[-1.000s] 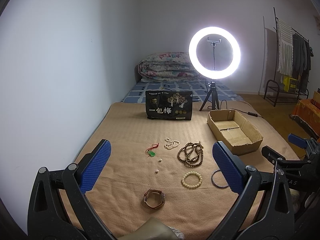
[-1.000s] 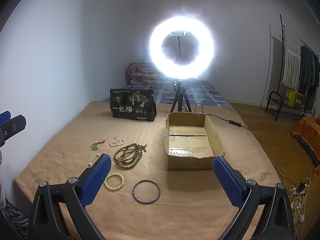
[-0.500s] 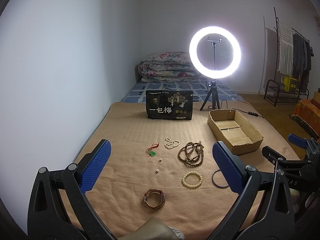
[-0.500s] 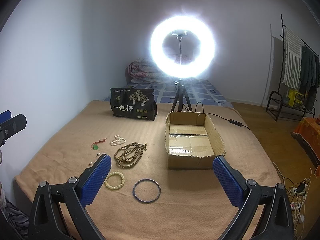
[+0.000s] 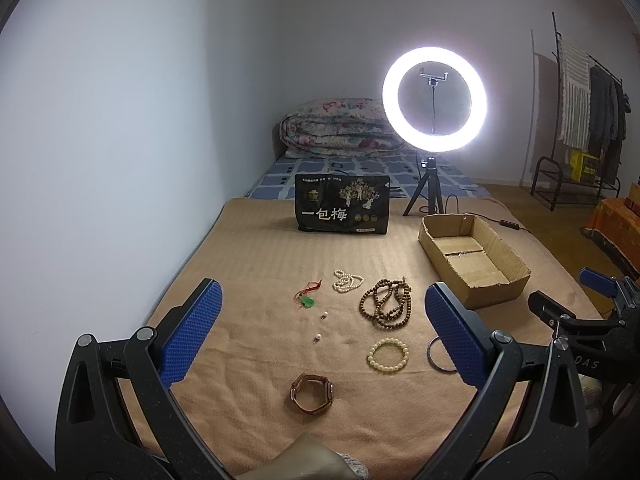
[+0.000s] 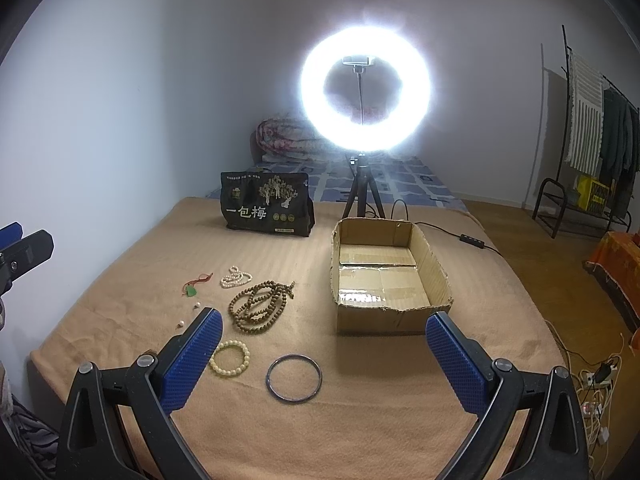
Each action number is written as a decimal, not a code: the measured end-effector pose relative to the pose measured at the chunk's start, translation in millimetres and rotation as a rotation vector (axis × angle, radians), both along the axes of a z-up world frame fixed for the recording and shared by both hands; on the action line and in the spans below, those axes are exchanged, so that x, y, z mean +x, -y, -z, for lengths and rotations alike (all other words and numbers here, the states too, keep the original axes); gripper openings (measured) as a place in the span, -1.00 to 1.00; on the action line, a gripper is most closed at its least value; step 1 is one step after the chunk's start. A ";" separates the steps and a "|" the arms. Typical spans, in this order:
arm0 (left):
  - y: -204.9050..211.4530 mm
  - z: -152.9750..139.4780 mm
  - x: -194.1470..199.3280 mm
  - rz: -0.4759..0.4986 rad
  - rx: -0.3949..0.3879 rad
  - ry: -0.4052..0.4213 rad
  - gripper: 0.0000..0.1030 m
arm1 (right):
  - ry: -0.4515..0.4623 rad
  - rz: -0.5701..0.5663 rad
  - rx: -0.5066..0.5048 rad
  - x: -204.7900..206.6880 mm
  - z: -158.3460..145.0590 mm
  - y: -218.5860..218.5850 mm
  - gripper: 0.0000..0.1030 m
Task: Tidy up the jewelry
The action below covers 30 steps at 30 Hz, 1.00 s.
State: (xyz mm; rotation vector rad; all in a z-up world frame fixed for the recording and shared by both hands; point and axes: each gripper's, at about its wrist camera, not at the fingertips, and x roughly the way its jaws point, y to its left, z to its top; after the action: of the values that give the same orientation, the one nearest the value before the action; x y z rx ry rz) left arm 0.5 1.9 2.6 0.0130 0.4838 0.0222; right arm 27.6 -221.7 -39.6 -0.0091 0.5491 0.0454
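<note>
Nothing is in hand yet: both the left tongs [image 5: 320,332] and the right tongs [image 6: 320,344] hang released above the near edge of the blanket-covered bed [image 6: 400,420], jaws spread wide and empty, so this reads as the opening of the sorting, with the first pick not yet made. All the jewelry lies loose on the blanket to the left of the cardboard box [image 6: 436,258], which sits open and, as far as can be seen, bare inside: a dark metal bangle [image 6: 294,378] nearest the right tongs, a pale bead bracelet [image 6: 230,358] just beside it, a coiled string of brown wooden beads [image 6: 260,306] farther back, a small pearl strand [image 5: 347,282], a green pendant on a red cord [image 5: 307,300], two tiny loose pearls [image 5: 318,337] and a brown strap watch [image 5: 311,392] closest to the left tongs. The box looks like the destination. The next move probably calls for lowering one pair of tongs over a single piece, the bangle or bracelet for the right, and closing across its rim; the thin, flat bangle may want a shallow, careful pinch against the soft blanket.
</note>
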 end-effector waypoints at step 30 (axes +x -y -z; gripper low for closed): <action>-52.5 37.8 66.4 -0.030 0.015 -0.246 1.00 | -0.243 -0.047 -0.022 49.7 46.3 33.5 0.99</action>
State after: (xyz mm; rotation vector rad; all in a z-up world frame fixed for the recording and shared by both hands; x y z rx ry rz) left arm 66.9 54.4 -35.3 0.0229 0.7303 0.0545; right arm 77.3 -255.1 -85.9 -0.0384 0.7920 0.0874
